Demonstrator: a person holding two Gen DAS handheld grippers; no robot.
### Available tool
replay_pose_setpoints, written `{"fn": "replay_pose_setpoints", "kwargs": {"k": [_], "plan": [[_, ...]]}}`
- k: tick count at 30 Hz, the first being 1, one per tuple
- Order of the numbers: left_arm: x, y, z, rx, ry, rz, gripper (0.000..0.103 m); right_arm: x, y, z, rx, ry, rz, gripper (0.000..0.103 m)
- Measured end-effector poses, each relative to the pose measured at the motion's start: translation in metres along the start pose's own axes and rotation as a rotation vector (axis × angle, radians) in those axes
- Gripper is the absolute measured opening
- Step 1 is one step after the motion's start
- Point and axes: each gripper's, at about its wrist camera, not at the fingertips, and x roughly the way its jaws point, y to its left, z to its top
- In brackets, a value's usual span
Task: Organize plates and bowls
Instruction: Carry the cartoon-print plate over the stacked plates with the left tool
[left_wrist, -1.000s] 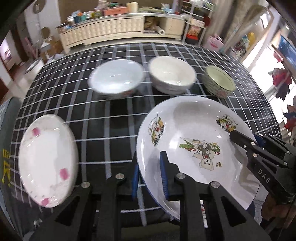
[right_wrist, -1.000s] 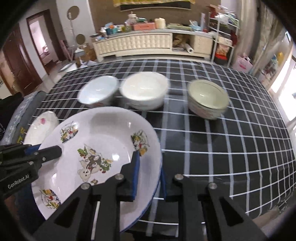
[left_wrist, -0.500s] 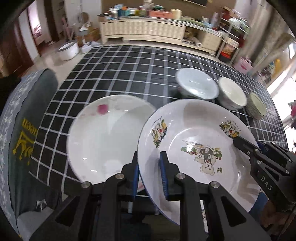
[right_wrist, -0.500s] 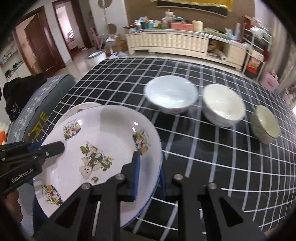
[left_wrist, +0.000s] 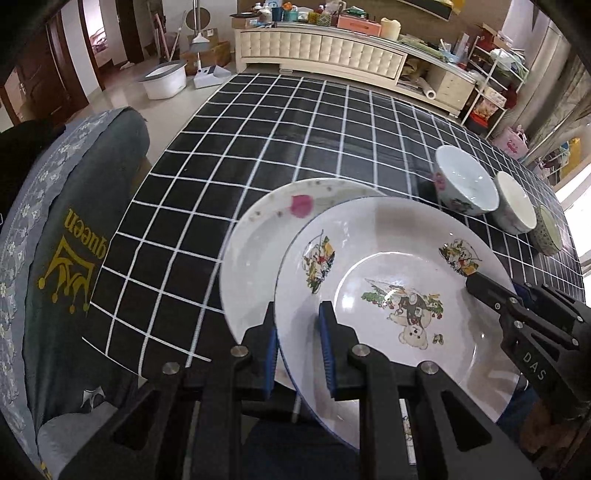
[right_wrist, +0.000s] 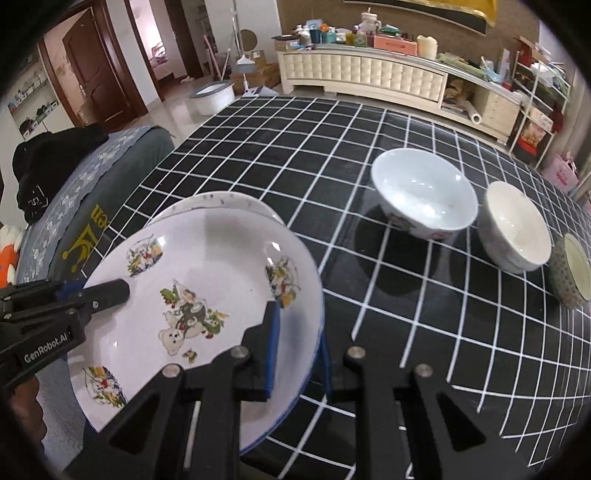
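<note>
A white cartoon-print plate (left_wrist: 399, 273) (right_wrist: 207, 266) is held by both grippers above the table. My left gripper (left_wrist: 297, 354) is shut on its near-left rim. My right gripper (right_wrist: 297, 350) is shut on its right rim; it also shows in the left wrist view (left_wrist: 517, 317). Below it lies a white plate with pink flowers (left_wrist: 266, 236) (right_wrist: 221, 201), partly covered. Three bowls stand in a row to the right: a pale blue one (right_wrist: 423, 192) (left_wrist: 465, 181), a white one (right_wrist: 515, 229) (left_wrist: 515, 203), and a patterned green one (right_wrist: 572, 273) (left_wrist: 548, 230).
The table wears a black cloth with a white grid (left_wrist: 295, 133). A grey chair back with a gold crown print (left_wrist: 70, 258) stands at the left edge. A cream sideboard (right_wrist: 369, 74) and shelving stand beyond the table.
Both grippers have carried the cartoon plate leftward. It now overlaps the pink-flower plate more. The bowls have slid further right in both views.
</note>
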Motion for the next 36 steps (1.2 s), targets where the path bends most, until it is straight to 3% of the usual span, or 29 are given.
{"fn": "replay_pose_setpoints", "kwargs": {"k": [12, 36], "plan": [[0.016, 0.023, -0.005, -0.044, 0.028, -0.011, 0.019, 0.017, 0.013, 0.002, -0.034, 0.041, -0.011, 0.023], [0.041, 0.030, 0.003, -0.059, 0.050, -0.026, 0.018, 0.039, 0.006, 0.011, -0.014, 0.082, -0.007, 0.023]]}}
